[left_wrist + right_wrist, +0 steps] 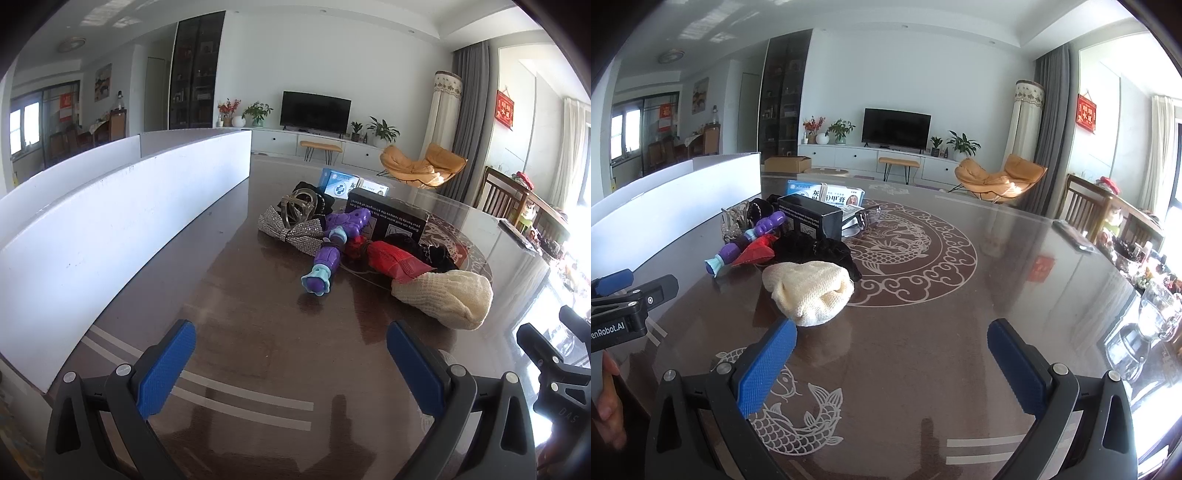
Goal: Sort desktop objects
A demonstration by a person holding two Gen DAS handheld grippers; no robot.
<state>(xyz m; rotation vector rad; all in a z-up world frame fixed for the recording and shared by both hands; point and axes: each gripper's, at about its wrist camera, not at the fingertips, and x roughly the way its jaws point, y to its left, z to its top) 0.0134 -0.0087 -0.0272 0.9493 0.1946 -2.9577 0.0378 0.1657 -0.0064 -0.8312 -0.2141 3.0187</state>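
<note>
Left wrist view: left hand-held gripper [291, 363] nearest, jaws spread wide, nothing between the blue pads, only bare dark surface [236, 295] beneath. Ahead of it and slightly right, all in one heap: purple toy [332, 251], silver bow [291, 230], clear hair claw [299, 208], red pouch [393, 260], cream knit piece [447, 297], black box [388, 218], blue medicine box [340, 182] at the far end. White divider boards [110, 221] run along its left; whatever lies behind them is hidden. Right wrist view: right hand-held gripper [892, 363] also fully open and empty, over the fish inlay. Cream knit piece [810, 291] lies just ahead of its left finger, the closest item; black fabric [816, 247], red pouch [755, 251], purple toy [746, 243] and black box [810, 218] beyond, ahead-left. The other gripper shows at far left. Judgement: sorting appears not begun; heap intact, nothing set apart, everything remains to be picked and placed.
</note>
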